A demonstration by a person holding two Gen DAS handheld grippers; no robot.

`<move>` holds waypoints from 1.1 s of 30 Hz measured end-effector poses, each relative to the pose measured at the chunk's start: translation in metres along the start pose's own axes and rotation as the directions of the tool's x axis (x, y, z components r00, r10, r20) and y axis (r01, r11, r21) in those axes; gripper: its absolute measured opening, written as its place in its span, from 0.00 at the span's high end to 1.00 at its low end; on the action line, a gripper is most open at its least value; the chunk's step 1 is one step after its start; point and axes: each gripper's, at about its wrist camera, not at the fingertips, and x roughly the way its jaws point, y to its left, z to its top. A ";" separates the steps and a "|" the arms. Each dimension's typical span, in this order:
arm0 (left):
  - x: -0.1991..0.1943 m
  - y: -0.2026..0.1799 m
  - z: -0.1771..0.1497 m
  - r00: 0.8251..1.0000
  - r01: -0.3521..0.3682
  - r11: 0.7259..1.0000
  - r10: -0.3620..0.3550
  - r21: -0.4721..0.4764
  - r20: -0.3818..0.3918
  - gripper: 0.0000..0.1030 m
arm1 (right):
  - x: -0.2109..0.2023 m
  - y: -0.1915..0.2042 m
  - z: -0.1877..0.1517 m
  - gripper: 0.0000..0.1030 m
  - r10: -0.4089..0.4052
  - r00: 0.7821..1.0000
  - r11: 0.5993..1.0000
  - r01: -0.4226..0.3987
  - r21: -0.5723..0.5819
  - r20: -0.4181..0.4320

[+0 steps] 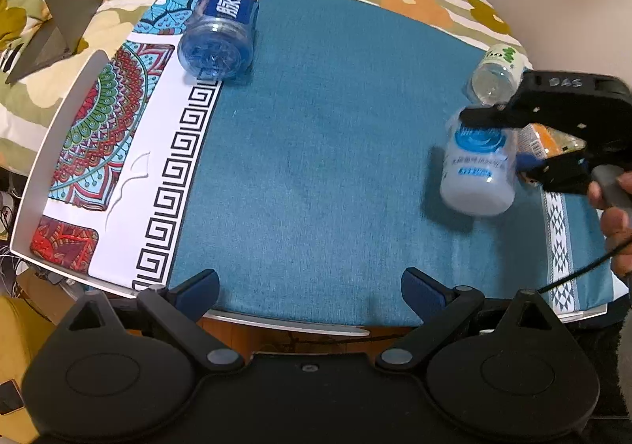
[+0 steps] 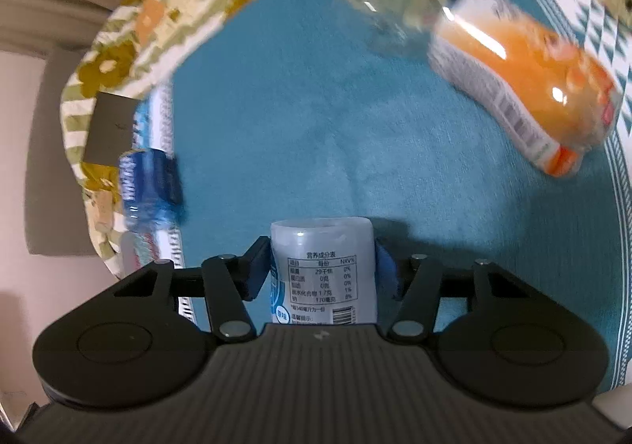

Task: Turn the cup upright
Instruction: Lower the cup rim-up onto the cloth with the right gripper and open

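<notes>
My right gripper is shut on a white frosted cup with a blue label, held tilted above the teal cloth; both show in the left wrist view, the gripper and the cup, at the right, blurred by motion. My left gripper is open and empty over the table's near edge. A blue-label cup lies on its side at the far left. A clear green-label cup and an orange-label cup lie on their sides at the right.
The teal cloth covers a white table with a patterned mat on the left. A grey laptop-like stand sits on the floral bedding beyond the far left corner. The table's near edge is just under my left gripper.
</notes>
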 end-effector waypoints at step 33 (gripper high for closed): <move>-0.003 0.005 -0.011 0.998 -0.060 0.990 0.055 0.131 0.040 0.03 | 0.020 0.035 -0.127 0.29 -0.010 0.763 0.815 0.380 -0.437 0.646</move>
